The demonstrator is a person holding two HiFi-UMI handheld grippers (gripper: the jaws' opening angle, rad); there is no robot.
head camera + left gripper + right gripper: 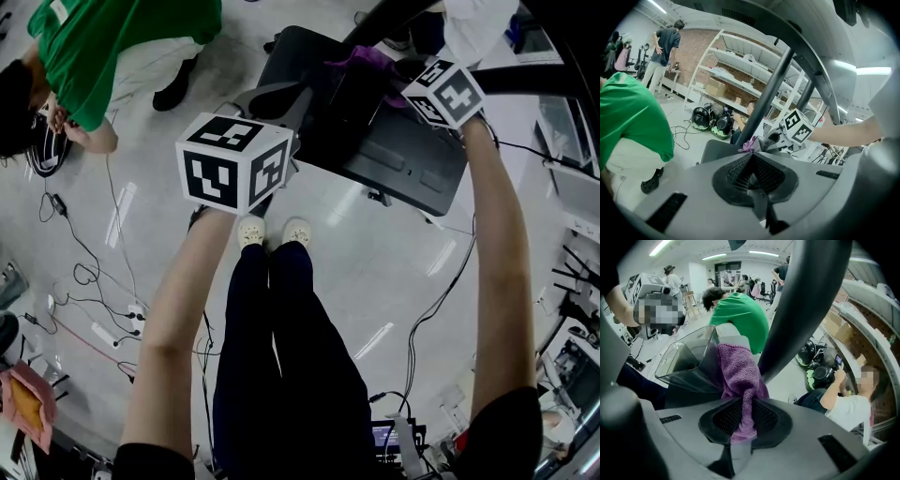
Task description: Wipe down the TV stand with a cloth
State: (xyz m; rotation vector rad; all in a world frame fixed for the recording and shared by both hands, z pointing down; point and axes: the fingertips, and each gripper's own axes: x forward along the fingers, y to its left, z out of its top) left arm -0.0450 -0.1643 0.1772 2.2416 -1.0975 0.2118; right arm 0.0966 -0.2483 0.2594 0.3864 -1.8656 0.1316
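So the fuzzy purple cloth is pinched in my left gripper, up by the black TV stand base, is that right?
Not quite. The fuzzy purple cloth is pinched in the right gripper, not the left, as the right gripper view shows. The left gripper has its jaws together on nothing. The rest holds: the cloth is up by the black TV stand base.

The cloth [740, 376] is a fuzzy purple and really pops against the TV stand [403, 159], which is matte black going charcoal. The left gripper [753, 153] and right gripper [744, 401] both have plain grey bodies with black mesh-patterned pads [769, 173]. The cube [234, 161] on each is white with blocky black square markers. Another person's shirt [103, 47] is bright green. The wearer's trousers [281, 356] are navy, the shoes [251, 232] cream, and the floor [375, 281] a glossy pale grey.
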